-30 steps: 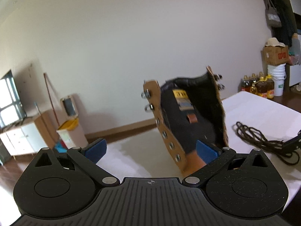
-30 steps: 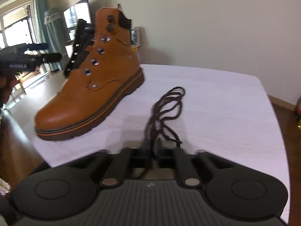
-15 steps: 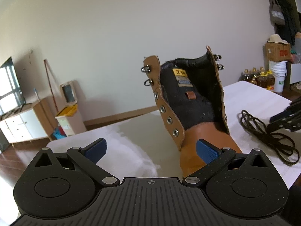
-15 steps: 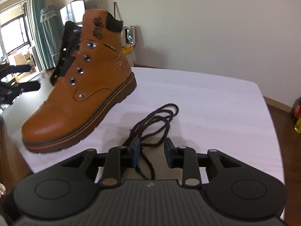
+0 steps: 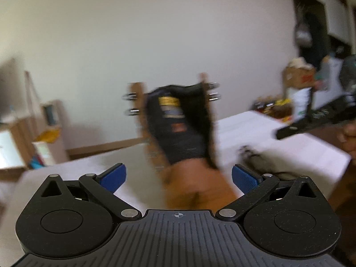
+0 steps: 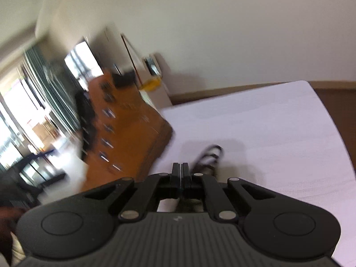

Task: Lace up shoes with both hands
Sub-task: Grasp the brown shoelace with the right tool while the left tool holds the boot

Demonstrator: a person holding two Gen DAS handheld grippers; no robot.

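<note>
Both views are smeared with motion blur. A tan leather boot [image 5: 189,146] stands on a white table [image 5: 300,146], seen toe-first straight ahead of the left gripper [image 5: 179,175]. That gripper's two blue-padded fingers [image 5: 113,174] are spread wide with nothing between them, and the boot's toe fills the gap beyond their tips. The boot's black tongue [image 5: 178,124] hangs open between two flaps lined with metal eyelets and hooks. Past the right-hand fingertip lies a dark shoelace [image 5: 255,155], a blurred heap on the tabletop. Above it, the other black tool [image 5: 316,120] reaches in from the edge of view.

From the right gripper [image 6: 180,175], the fingers are pressed together; whether they pinch the lace cannot be told. The lace's coils [image 6: 211,155] lie just beyond and to the right of the fingertips, partly hidden behind the gripper body. The boot [image 6: 129,133] stands to the left of the fingers (it appears tilted because the camera is rolled).

Around the table: a pale wall, a low wooden cabinet [image 5: 26,138], a cardboard box [image 5: 298,77] and a white bucket [image 5: 300,102], all too blurred for detail. Bright windows [image 6: 26,120] wash out the far left.
</note>
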